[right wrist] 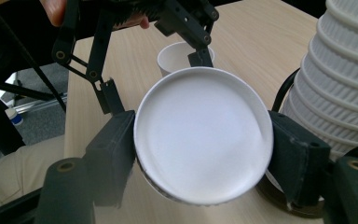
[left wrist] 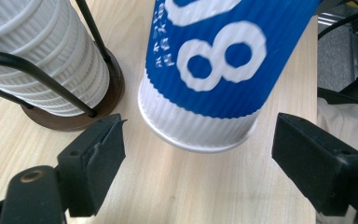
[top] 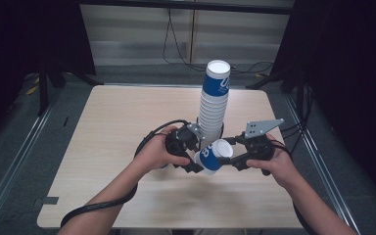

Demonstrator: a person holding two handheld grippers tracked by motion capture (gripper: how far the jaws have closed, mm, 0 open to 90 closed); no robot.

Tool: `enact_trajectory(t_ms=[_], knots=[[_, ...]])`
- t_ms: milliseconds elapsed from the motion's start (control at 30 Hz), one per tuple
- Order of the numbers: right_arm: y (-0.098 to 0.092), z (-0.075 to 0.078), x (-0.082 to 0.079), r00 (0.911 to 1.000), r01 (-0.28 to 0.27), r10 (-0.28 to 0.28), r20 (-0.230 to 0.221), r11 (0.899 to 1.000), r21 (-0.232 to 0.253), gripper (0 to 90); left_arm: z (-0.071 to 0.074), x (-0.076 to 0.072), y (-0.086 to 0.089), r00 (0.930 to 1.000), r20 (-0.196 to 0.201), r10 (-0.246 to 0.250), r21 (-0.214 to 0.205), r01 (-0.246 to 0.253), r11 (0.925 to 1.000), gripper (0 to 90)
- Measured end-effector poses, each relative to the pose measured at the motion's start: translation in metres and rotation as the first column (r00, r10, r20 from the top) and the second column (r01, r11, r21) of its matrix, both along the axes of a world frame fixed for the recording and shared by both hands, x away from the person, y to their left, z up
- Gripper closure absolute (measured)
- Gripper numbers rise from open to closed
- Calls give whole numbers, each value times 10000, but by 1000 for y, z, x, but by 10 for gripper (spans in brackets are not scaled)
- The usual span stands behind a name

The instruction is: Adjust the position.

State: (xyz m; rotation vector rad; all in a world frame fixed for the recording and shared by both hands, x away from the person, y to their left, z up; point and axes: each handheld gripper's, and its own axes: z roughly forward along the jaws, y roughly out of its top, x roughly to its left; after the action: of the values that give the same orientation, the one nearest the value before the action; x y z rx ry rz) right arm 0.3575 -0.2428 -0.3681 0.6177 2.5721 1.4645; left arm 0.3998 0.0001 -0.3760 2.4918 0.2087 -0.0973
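A blue and white paper cup (top: pixel 209 159) lies on its side in the air between my two grippers, just in front of a tall stack of cups (top: pixel 214 98). My right gripper (top: pixel 230 152) is shut on the cup's rim. In the right gripper view the white mouth of the cup (right wrist: pixel 200 121) faces the camera, with a pad pressed on each side. My left gripper (top: pixel 198 152) stands open around the cup's base (left wrist: pixel 200 130), with a gap at both pads.
The stack (left wrist: pixel 42 60) stands in a black wire holder on a round brown base (left wrist: pixel 74 119), close beside both grippers. A single white cup (right wrist: pixel 182 56) stands on the wooden table (top: pixel 117 127) behind the left gripper. Dark stands and cables ring the table.
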Motion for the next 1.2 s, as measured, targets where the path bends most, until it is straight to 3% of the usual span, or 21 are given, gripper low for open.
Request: enact_trajectory(t_ms=[333,400,467,667,700,733,767,833,933,1000,1033,1200], knots=[[2,6,-2,9999,-30,27,99,9995,303,294,-12,-2,-4,9995,-315,-3,-395,-9,9992,167],[3,8,-2,9999,-63,60,80,9992,390,294,-13,-3,-7,9998,-218,1,-471,-12,9989,168],[3,9,-2,9999,-68,64,82,9986,518,294,-15,-3,-8,9991,-420,21,-640,-48,9979,167],[1,6,-2,10000,-26,25,10,9961,884,292,-11,-1,-3,9989,-470,-35,-419,15,9991,218],[1,4,-2,10000,-47,50,-27,9959,905,289,-11,-1,-3,9989,-470,-35,-419,15,9991,265],[0,4,-2,9999,30,-39,120,9974,722,286,-8,0,2,9980,-478,-409,-575,381,9976,547],[-1,3,-2,9998,161,-170,142,9982,583,286,-6,1,4,9984,-475,-297,-649,266,9975,602],[-4,0,-1,9999,64,-58,-84,9972,739,288,-2,0,3,9987,-321,-400,-482,385,9981,539],[-1,-2,-2,10000,35,-34,-19,9987,510,292,-2,-1,-4,9987,-88,-506,188,507,9985,418],[0,-2,-1,10000,53,-53,-14,9993,379,293,-3,-1,-7,9997,-82,-226,595,230,9980,302],[-1,-2,0,9999,126,-126,-9,9992,388,293,-3,-1,-7,9997,-195,-117,570,128,9983,247],[-8,1,0,9996,284,-284,-26,9992,295,294,-2,0,-6,10000,-29,-27,667,29,9978,208]])
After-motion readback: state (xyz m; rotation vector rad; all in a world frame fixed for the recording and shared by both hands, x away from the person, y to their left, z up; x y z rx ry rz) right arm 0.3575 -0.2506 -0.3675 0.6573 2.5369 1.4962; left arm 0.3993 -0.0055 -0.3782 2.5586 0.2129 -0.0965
